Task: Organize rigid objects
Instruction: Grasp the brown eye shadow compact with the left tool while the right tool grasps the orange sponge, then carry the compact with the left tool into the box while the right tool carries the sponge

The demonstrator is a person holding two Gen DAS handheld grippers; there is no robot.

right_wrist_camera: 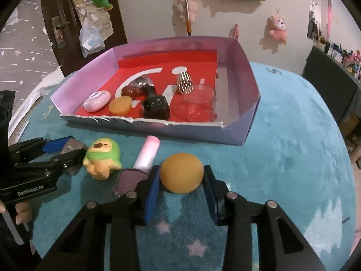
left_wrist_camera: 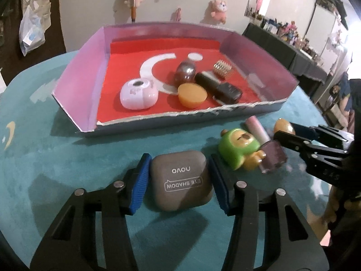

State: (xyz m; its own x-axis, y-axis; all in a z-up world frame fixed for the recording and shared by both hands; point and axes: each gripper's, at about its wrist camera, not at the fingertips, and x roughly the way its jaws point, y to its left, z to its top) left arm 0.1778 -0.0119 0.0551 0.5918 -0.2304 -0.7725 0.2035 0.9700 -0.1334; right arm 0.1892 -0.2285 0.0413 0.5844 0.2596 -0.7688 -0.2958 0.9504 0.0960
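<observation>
Eye-shadow case (left_wrist_camera: 181,181) between left pads — orange ball (right_wrist_camera: 181,172) between right.

You are working in soft indoor light from above, with blown-out brightness at the far right of the left wrist view and pale glare patches on the teal table (left_wrist_camera: 67,158). Both views bulge and go black at the corners. The purple block (left_wrist_camera: 271,157) beside the green toy (left_wrist_camera: 239,146) is smeared with blur, and objects in the tray (right_wrist_camera: 246,122) cast short dark shadows.

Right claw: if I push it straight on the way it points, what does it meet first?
The orange ball, already between the right claw's pads. Past that, probably the near wall of the tray, though depth is unclear.
</observation>
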